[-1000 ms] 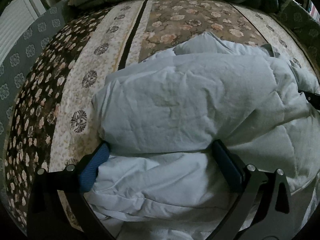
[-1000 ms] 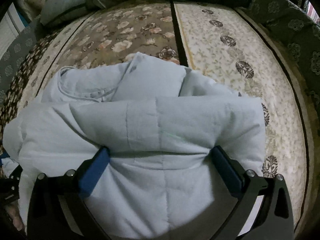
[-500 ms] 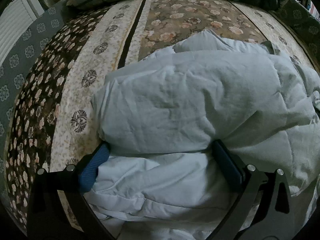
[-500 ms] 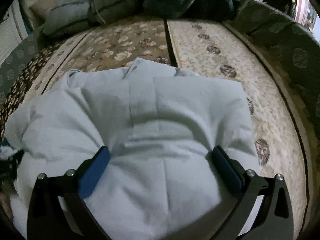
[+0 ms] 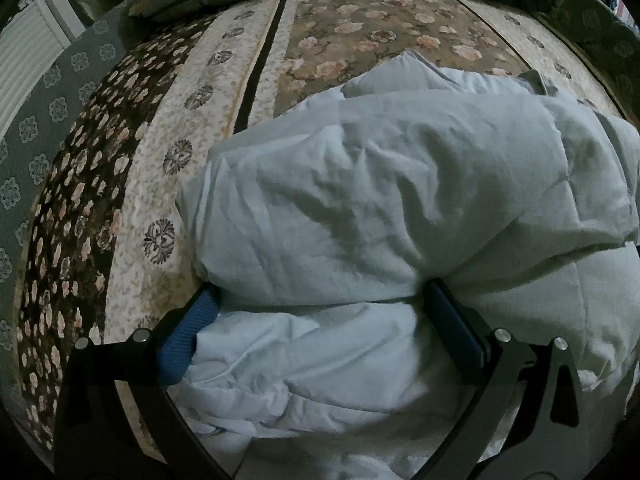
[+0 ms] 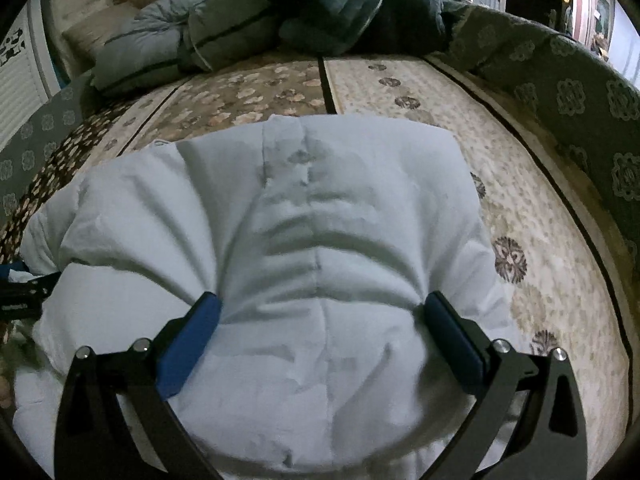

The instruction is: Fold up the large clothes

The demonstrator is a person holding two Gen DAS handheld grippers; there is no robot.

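A puffy, pale blue quilted garment (image 5: 400, 200) lay folded in a thick bundle on the bed (image 5: 224, 92), which wore a floral patterned cover in brown, cream and dark stripes. The bundle sat toward the near edge of the bed, well apart from the far edge.

The left claw (image 5: 320, 304) stood with its blue-padded fingers (image 5: 188, 332) spread wide, a fat fold of the garment bulging between them and pressing against both pads. The pads were apart and not pinched together, so the claw was open around the fabric rather than clamped on it. White lining showed below the fold, nearest the camera.

The right claw (image 6: 320, 312) was likewise open, its blue pads (image 6: 188, 348) splayed to either side of a rounded hump of the same garment (image 6: 320, 220), with creases radiating from each pad. A seam ran down the middle of the hump.

At the far edge of the bed, a heap of grey-blue and dark teal padded bedding (image 6: 280, 20) lay piled up. A grey patterned border (image 6: 580, 96) ran along the bed's right edge.
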